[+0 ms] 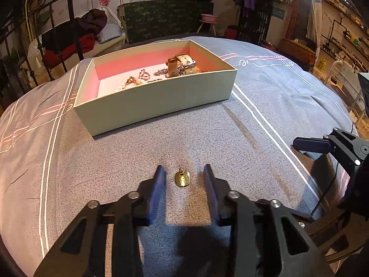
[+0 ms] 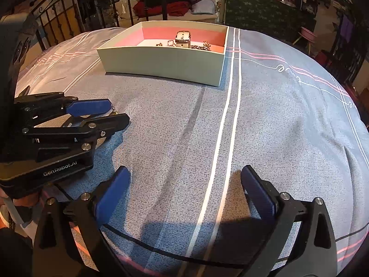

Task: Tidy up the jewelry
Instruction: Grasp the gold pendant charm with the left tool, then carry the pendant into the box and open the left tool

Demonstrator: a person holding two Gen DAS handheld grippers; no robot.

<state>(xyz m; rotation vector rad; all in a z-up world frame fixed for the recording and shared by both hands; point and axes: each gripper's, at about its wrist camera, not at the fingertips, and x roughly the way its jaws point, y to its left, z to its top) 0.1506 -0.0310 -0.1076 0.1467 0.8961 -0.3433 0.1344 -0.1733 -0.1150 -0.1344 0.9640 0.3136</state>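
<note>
A small gold pendant (image 1: 182, 178) lies on the grey bedspread (image 1: 230, 133). My left gripper (image 1: 183, 169) is open, with the pendant lying between its fingertips, touching neither. A cream box (image 1: 152, 97) with a pink lining sits beyond it and holds a watch (image 1: 183, 63), rings and chains. In the right wrist view my right gripper (image 2: 185, 173) is open wide and empty over the bedspread (image 2: 276, 115). The left gripper (image 2: 110, 113) shows at the left there, low on the cloth. The box (image 2: 161, 62) lies far ahead.
The bed has white and pink stripes (image 2: 221, 138). A black cable (image 2: 161, 254) runs across the cloth near my right gripper. A metal bed frame (image 1: 46, 46) and a chair with clothes (image 1: 87, 30) stand behind the box.
</note>
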